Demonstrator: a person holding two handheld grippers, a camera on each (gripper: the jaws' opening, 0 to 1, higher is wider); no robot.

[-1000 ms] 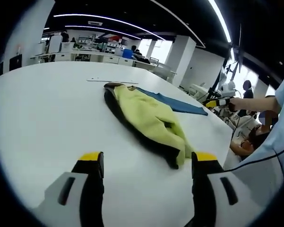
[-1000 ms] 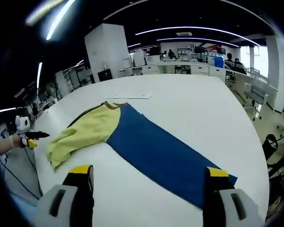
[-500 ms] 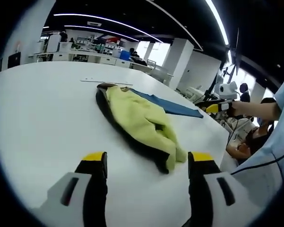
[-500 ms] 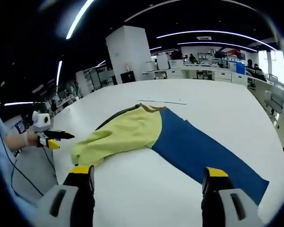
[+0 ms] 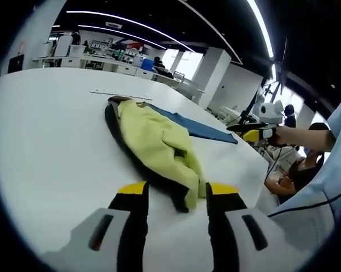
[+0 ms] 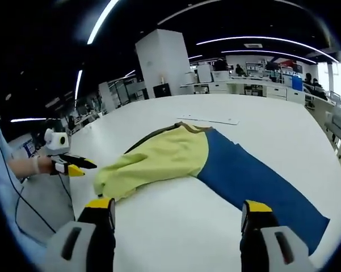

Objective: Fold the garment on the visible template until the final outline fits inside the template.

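White table (image 6: 176,226), garment (image 5: 156,144) on template (image 6: 255,181), room around.

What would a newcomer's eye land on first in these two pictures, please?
Most likely the yellow-green garment with a dark lining, lying crumpled on the big white table. Beside it a long blue cloth strip stretches across the tabletop. The left gripper, yellow-tipped jaws apart, is close to the garment's near end, while the right gripper hangs open above bare table.

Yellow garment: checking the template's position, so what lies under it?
The yellow garment overlaps one end of the blue template on the white table. The covered part is hidden.
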